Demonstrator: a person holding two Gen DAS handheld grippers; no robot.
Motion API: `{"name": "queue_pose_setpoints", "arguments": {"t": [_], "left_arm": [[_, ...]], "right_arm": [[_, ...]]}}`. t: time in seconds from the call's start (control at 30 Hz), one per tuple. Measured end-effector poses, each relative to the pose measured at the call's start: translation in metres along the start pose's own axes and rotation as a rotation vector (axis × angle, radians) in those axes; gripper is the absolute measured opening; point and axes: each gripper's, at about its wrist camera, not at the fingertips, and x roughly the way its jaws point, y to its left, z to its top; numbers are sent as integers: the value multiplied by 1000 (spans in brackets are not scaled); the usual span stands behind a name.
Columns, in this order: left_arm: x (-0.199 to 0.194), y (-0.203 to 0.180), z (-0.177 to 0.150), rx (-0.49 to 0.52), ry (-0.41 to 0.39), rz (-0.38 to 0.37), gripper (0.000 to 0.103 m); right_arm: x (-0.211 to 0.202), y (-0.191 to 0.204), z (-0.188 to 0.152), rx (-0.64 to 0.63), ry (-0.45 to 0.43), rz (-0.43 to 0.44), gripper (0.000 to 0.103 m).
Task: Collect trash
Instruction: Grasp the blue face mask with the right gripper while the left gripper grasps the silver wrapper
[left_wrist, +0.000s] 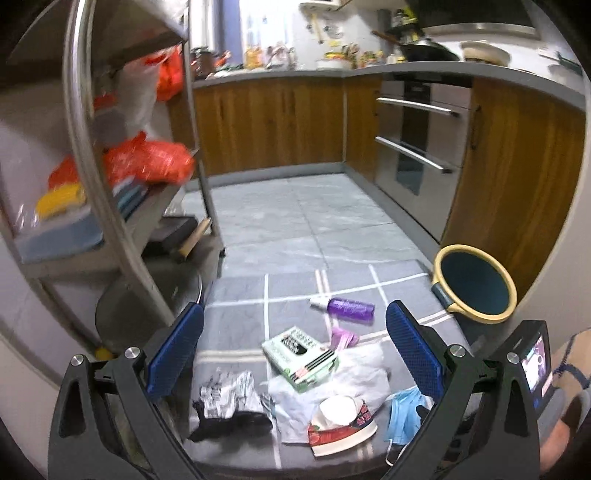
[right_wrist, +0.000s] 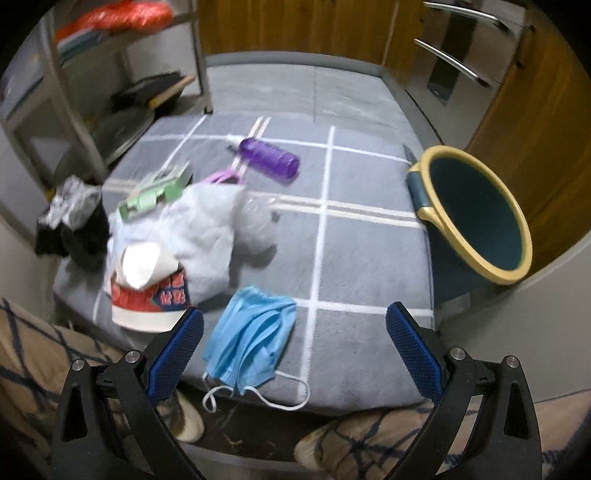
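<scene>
Blue ribbed pads are showing on both tools, jaws standing wide, nothing between them. The right tool (right_wrist: 294, 343) is hovering over the near edge of the grey checked mat (right_wrist: 369, 258), with the blue face mask (right_wrist: 251, 339) lying just ahead at 12 o'clock, its white ear loop trailing off the mat edge. The left tool (left_wrist: 294, 343) is hanging above the main litter heap.

Outward from there, in the right wrist view:
- crushed paper cup (right_wrist: 147, 291) at 10 o'clock, touching a white plastic bag (right_wrist: 199, 229)
- green carton (right_wrist: 155, 192) and a foil-and-black wrapper (right_wrist: 70, 218) farther toward 10
- purple bottle (right_wrist: 269, 158) lying on its side at 12, well apart from the heap
- a small pink piece (right_wrist: 223, 178) beside the bag, too blurred to name

Progress: judging by the bin (right_wrist: 476, 218) at 2 o'clock, tipped toward the mat and looking empty inside, collection is barely starting; every piece is still lying on the mat.

Surroundings: metal shelf trolley (left_wrist: 110, 184) at 10 o'clock, wooden cabinets (left_wrist: 269, 122) beyond. The path from mask to bin is looking open; the loose ear loops might snag.
</scene>
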Motion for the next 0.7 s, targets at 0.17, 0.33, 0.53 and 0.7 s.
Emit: {"name": "queue_pose_setpoints", "arguments": {"t": [0.17, 0.33, 0.53, 0.7], "left_arm": [[33, 14, -39, -137, 68, 103, 97], [71, 30, -72, -164, 168, 210, 97], [105, 49, -87, -207, 271, 250, 97], [126, 43, -96, -144, 323, 272, 92]], "right_arm": [[13, 8, -2, 12, 28, -27, 98], [27, 7, -7, 73, 64, -27, 98], [44, 12, -15, 62, 97, -22, 94], [59, 10, -18, 87, 161, 16, 80]]}}
